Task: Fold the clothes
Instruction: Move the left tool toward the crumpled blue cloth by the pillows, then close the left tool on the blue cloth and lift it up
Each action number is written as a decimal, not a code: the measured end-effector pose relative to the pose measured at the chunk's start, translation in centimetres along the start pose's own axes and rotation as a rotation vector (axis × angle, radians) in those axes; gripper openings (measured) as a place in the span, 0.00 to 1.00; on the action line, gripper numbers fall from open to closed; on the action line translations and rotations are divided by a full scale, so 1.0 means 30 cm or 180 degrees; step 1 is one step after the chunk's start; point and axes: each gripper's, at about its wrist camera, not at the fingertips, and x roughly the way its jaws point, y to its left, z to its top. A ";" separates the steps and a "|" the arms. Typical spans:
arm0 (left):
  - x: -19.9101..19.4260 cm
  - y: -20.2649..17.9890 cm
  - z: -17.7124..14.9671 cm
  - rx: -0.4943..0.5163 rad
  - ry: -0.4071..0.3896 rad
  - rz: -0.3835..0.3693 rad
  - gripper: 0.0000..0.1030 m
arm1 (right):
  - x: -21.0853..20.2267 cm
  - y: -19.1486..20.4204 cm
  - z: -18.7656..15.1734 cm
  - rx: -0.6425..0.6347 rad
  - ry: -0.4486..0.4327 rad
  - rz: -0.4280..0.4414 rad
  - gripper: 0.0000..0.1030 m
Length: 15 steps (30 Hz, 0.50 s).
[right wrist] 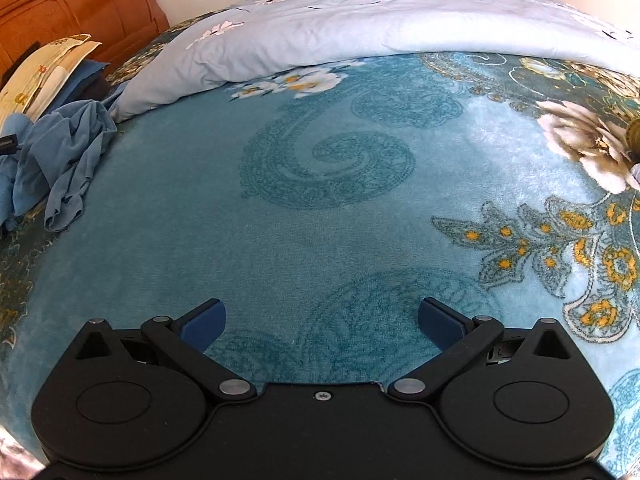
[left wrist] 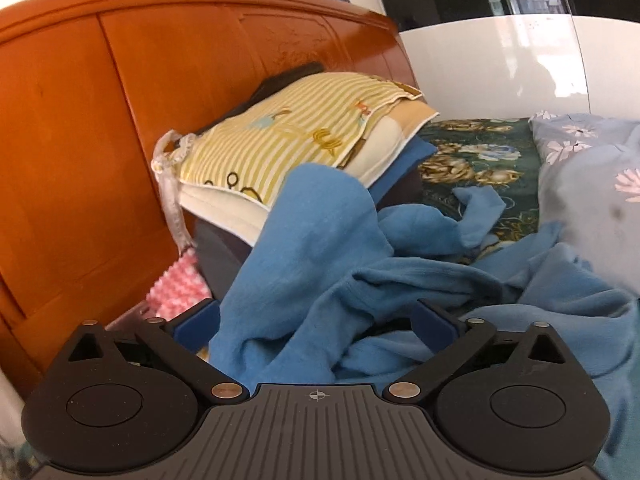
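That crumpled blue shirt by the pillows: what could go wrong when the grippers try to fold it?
1. The blue garment lies bunched in many folds, so the open left gripper may pinch several layers instead of one edge.
2. It lies against the striped pillow; pulling might drag that along.
3. The open right gripper hangs over bare blanket, away from the cloth, so it cannot help yet.

Orange wooden headboard (left wrist: 160, 92), glossy white wardrobe (left wrist: 500, 72), daylight

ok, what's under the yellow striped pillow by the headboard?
Under the yellow striped pillow: a cream pillow, then dark blue fabric. The crumpled blue garment covers the stack's lower front, so what is beneath stays hidden.
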 end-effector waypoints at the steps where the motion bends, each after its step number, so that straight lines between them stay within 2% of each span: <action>1: 0.012 -0.006 -0.003 0.0043 -0.0009 0.0035 1.00 | 0.001 0.000 0.000 -0.0008 0.0003 0.0000 0.99; 4: 0.061 -0.038 -0.009 0.0192 0.0103 0.0154 0.99 | 0.001 -0.002 0.002 -0.0018 0.0009 0.0005 0.99; 6: 0.089 -0.054 -0.014 0.0264 0.0175 0.0150 0.85 | 0.001 -0.005 0.002 -0.0011 0.0006 0.0008 0.99; 8: 0.103 -0.057 -0.021 0.0197 0.0236 0.0095 0.56 | 0.001 -0.006 0.000 -0.0013 0.0001 0.0001 0.99; 10: 0.115 -0.047 -0.028 0.0029 0.0318 -0.0075 0.34 | 0.001 -0.005 -0.003 -0.0016 -0.0005 -0.0008 0.99; 12: 0.120 -0.030 -0.036 -0.0154 0.0373 -0.0116 0.21 | 0.002 -0.002 -0.004 -0.0026 -0.0001 -0.0020 0.99; 13: 0.119 -0.023 -0.039 -0.0221 0.0372 -0.0103 0.09 | 0.002 -0.001 -0.003 -0.0031 0.0003 -0.0023 0.99; 15: 0.110 0.000 -0.044 -0.0371 0.0344 -0.0171 0.06 | 0.001 -0.003 -0.003 -0.0028 0.0009 -0.0017 0.99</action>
